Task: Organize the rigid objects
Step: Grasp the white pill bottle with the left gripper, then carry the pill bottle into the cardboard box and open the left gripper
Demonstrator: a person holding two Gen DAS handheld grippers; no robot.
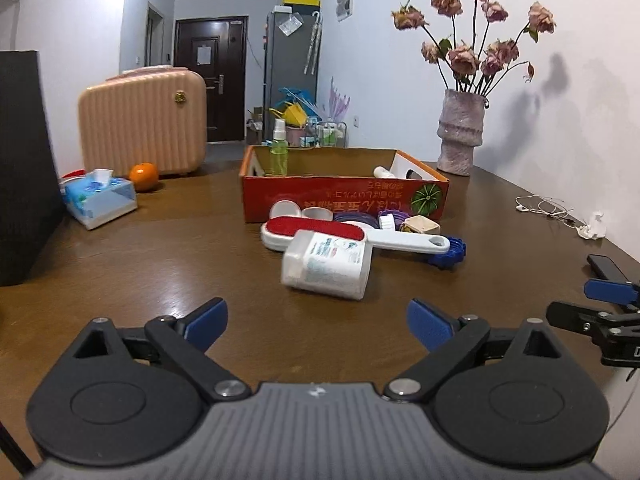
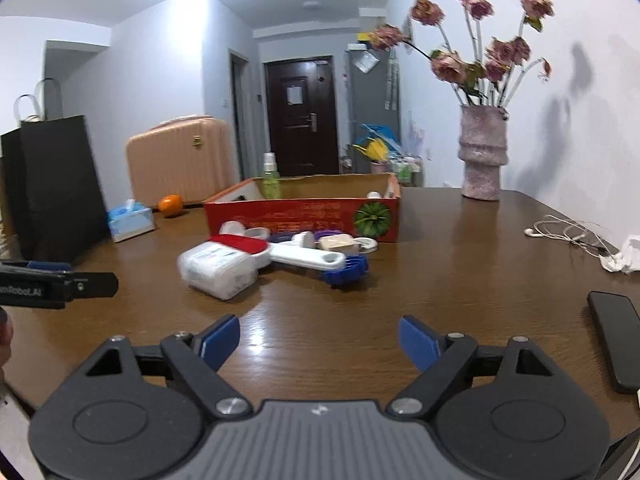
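Note:
A red cardboard box (image 1: 344,198) (image 2: 304,216) stands open on the brown table, with a green spray bottle (image 1: 279,148) (image 2: 271,178) and a white tube (image 1: 384,172) inside. In front of it lies a heap: a white plastic jar (image 1: 326,264) (image 2: 218,266) on its side, a red-faced lint brush (image 1: 320,232) (image 2: 280,250) with a white handle, a blue toothed piece (image 1: 450,254) (image 2: 346,272), white lids and purple discs. My left gripper (image 1: 318,324) is open and empty, just short of the jar. My right gripper (image 2: 320,344) is open and empty too, nearer than the heap.
A vase of dried roses (image 1: 460,132) (image 2: 482,152) stands right of the box. A tissue pack (image 1: 100,196), an orange (image 1: 143,176), a pink case (image 1: 144,120) and a black bag (image 1: 24,168) are on the left. Earphones (image 2: 568,232), crumpled paper (image 2: 626,256) and a black phone (image 2: 616,332) lie right.

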